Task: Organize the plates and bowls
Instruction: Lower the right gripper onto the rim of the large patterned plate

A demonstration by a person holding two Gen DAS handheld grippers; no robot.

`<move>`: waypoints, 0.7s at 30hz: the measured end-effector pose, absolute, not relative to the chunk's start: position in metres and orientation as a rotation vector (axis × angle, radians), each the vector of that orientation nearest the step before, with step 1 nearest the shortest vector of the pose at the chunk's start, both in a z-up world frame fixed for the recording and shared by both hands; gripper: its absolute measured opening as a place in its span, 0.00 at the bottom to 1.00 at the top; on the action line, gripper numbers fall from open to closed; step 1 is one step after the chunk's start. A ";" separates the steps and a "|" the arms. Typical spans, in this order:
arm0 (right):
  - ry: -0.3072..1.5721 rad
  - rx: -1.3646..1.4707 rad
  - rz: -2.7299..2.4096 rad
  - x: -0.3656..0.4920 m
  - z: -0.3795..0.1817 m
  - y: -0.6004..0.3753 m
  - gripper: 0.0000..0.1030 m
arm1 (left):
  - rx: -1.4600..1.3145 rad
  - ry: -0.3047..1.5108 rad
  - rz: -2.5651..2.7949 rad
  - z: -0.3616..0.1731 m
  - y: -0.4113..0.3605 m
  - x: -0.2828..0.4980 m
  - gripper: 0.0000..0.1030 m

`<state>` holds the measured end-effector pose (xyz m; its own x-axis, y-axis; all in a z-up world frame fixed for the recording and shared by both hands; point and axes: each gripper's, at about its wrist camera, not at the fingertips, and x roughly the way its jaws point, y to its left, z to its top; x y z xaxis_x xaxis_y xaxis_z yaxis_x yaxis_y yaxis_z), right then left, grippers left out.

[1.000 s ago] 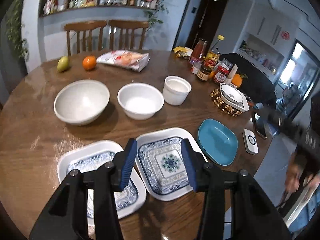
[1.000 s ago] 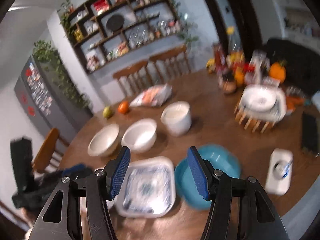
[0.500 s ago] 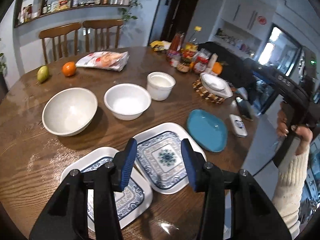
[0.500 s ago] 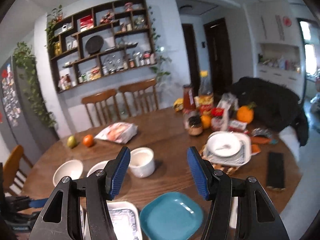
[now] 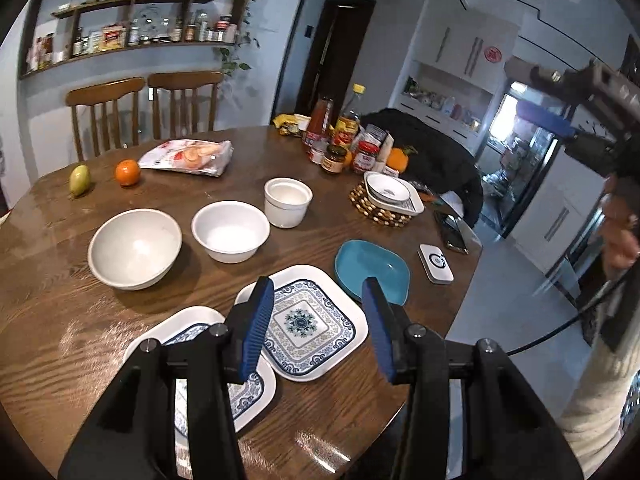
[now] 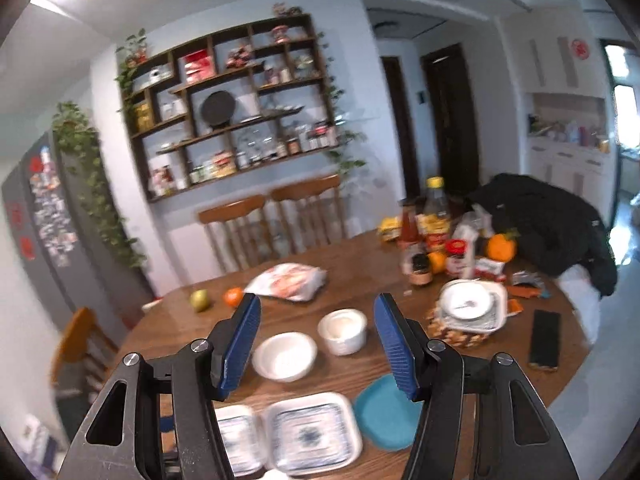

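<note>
On the tabletop (image 5: 48, 320) the 2 patterned plates (image 5: 308, 324) overlap near the edge, so either empty, open gripper (image 5: 318, 328), left or right (image 6: 318, 344), could nudge one off.

I take the blue-patterned square plate (image 5: 310, 322) as my landmark. My left wrist camera sits low and close over the near edge of the table (image 5: 48, 320), just behind that plate, looking down and across toward the two chairs (image 5: 146, 110) and the wall shelf (image 5: 132, 4). My right wrist camera looks from the same side of the table but higher and farther back from the plate (image 6: 310, 436), which lies at the bottom of its view; it faces more level, taking in the shelf (image 6: 236, 116) and ceiling. Both views share the plate, the teal plate (image 5: 372, 266) beside it, the white bowls beyond and the bottles.
</note>
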<state>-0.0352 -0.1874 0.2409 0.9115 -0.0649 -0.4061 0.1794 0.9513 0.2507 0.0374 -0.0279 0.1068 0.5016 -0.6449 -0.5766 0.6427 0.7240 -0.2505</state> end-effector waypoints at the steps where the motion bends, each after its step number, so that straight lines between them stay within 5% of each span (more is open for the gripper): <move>1: 0.419 0.288 -0.098 -0.033 0.249 -0.182 0.59 | -0.009 0.697 -0.773 0.108 -0.025 0.036 0.43; 21: 0.473 0.369 0.205 -0.003 0.245 -0.111 0.59 | -0.060 0.683 -0.725 0.112 0.026 0.058 0.46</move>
